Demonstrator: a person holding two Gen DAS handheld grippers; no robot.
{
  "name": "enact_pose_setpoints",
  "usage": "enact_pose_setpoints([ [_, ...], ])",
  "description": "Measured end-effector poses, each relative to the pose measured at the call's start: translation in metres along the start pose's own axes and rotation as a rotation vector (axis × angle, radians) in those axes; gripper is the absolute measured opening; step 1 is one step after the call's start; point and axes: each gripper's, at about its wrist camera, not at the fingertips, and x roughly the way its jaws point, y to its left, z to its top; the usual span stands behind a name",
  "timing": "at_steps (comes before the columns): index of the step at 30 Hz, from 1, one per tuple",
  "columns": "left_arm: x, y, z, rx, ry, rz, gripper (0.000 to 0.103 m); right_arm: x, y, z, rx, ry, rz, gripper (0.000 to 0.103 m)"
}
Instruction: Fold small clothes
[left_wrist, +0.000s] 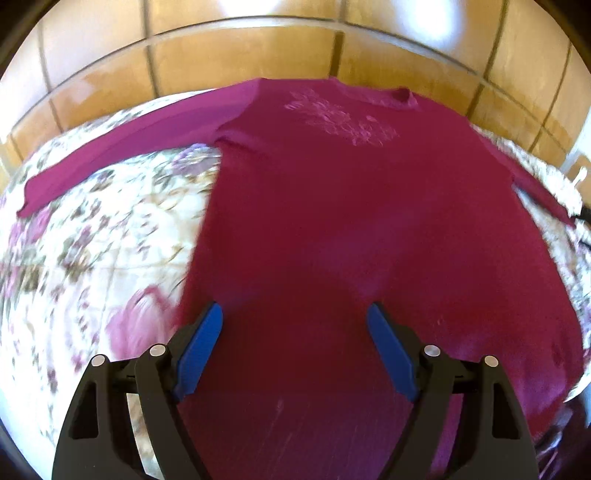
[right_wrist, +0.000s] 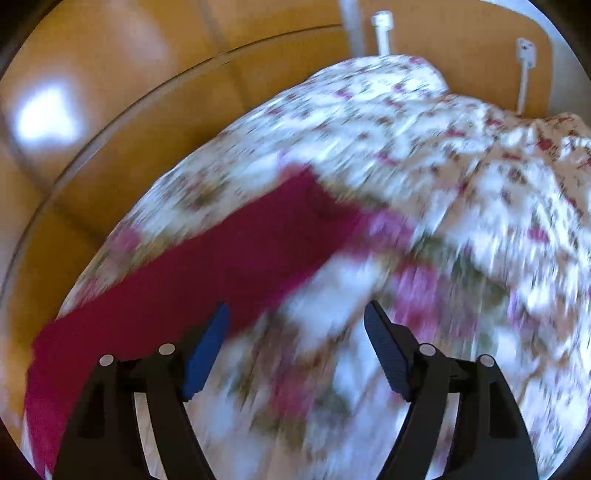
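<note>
A magenta long-sleeved shirt (left_wrist: 351, 206) lies flat on a floral bedspread (left_wrist: 92, 240), neck at the far side, with a pale print on its chest. One sleeve (left_wrist: 122, 151) stretches out to the left. My left gripper (left_wrist: 295, 314) is open and empty above the shirt's lower hem. In the right wrist view, the other sleeve (right_wrist: 229, 254) lies across the bedspread (right_wrist: 443, 184). My right gripper (right_wrist: 295, 314) is open and empty, just above the bedspread beside that sleeve. This view is blurred.
An orange tiled floor (left_wrist: 258, 48) surrounds the bed on the far side. White posts (right_wrist: 382, 31) stand beyond the bedspread in the right wrist view. The bedspread is bunched at the far right (right_wrist: 535, 147).
</note>
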Motion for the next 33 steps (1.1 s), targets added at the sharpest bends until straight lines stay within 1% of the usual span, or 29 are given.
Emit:
enact_pose_setpoints([
  [1, -0.005, 0.004, -0.003, -0.013, -0.005, -0.006, 0.080, -0.008, 0.006, -0.017, -0.033, 0.031, 0.062, 0.079],
  [2, -0.014, 0.011, -0.007, -0.032, -0.014, -0.008, 0.080, -0.016, 0.013, -0.030, -0.064, 0.060, 0.105, 0.079],
  [3, -0.020, 0.016, -0.010, -0.045, -0.022, -0.002, 0.080, -0.026, 0.023, -0.051, -0.114, 0.107, 0.168, 0.079],
  [6, -0.038, 0.038, -0.023, -0.096, -0.037, 0.018, 0.080, -0.048, 0.048, -0.102, -0.219, 0.215, 0.301, 0.079],
  [7, -0.043, 0.048, -0.029, -0.120, -0.033, 0.016, 0.080, -0.057, 0.058, -0.125, -0.260, 0.260, 0.344, 0.079],
  [9, -0.049, 0.064, -0.041, -0.168, 0.010, -0.023, 0.080, -0.070, 0.071, -0.162, -0.311, 0.336, 0.414, 0.079],
  [10, -0.051, 0.069, -0.045, -0.182, 0.021, -0.042, 0.078, -0.076, 0.078, -0.182, -0.337, 0.379, 0.444, 0.079],
  [11, -0.053, 0.074, -0.051, -0.197, 0.032, -0.070, 0.069, -0.082, 0.084, -0.197, -0.361, 0.403, 0.460, 0.076],
  [12, -0.053, 0.076, -0.056, -0.204, 0.045, -0.093, 0.064, -0.087, 0.089, -0.212, -0.391, 0.418, 0.468, 0.069],
  [13, -0.053, 0.077, -0.060, -0.207, 0.059, -0.120, 0.054, -0.091, 0.095, -0.228, -0.429, 0.430, 0.453, 0.065],
  [14, -0.053, 0.077, -0.064, -0.205, 0.066, -0.143, 0.049, -0.094, 0.099, -0.240, -0.457, 0.431, 0.429, 0.058],
  [16, -0.051, 0.073, -0.069, -0.196, 0.068, -0.169, 0.037, -0.101, 0.107, -0.254, -0.503, 0.399, 0.390, 0.053],
  [17, -0.050, 0.071, -0.071, -0.189, 0.067, -0.191, 0.028, -0.102, 0.110, -0.255, -0.505, 0.405, 0.383, 0.036],
  [18, -0.049, 0.068, -0.070, -0.182, 0.068, -0.203, 0.021, -0.100, 0.112, -0.253, -0.499, 0.409, 0.375, 0.014],
  [19, -0.048, 0.066, -0.070, -0.167, 0.068, -0.203, 0.007, -0.103, 0.114, -0.252, -0.499, 0.410, 0.376, 0.008],
  [20, -0.049, 0.064, -0.070, -0.154, 0.063, -0.197, 0.006, -0.109, 0.119, -0.251, -0.520, 0.388, 0.365, 0.008],
  [21, -0.051, 0.065, -0.070, -0.158, 0.057, -0.207, 0.006, -0.115, 0.123, -0.249, -0.539, 0.367, 0.362, 0.007],
  [23, -0.064, 0.071, -0.069, -0.162, 0.032, -0.232, 0.005, -0.139, 0.127, -0.242, -0.552, 0.314, 0.394, 0.007],
  [24, -0.069, 0.072, -0.069, -0.157, 0.023, -0.238, 0.005, -0.145, 0.126, -0.240, -0.552, 0.299, 0.405, 0.007],
  [25, -0.074, 0.074, -0.069, -0.155, 0.018, -0.245, 0.005, -0.153, 0.125, -0.240, -0.562, 0.281, 0.403, 0.007],
  [27, -0.079, 0.076, -0.074, -0.153, 0.020, -0.253, 0.005, -0.153, 0.118, -0.243, -0.572, 0.290, 0.369, 0.007],
  [30, -0.074, 0.073, -0.087, -0.137, 0.061, -0.241, 0.005, -0.136, 0.100, -0.256, -0.549, 0.342, 0.308, 0.007],
  [31, -0.071, 0.071, -0.092, -0.130, 0.073, -0.225, 0.005, -0.131, 0.095, -0.260, -0.532, 0.357, 0.300, 0.007],
  [33, -0.070, 0.067, -0.090, -0.128, 0.071, -0.211, 0.006, -0.125, 0.092, -0.263, -0.518, 0.366, 0.291, 0.008],
])
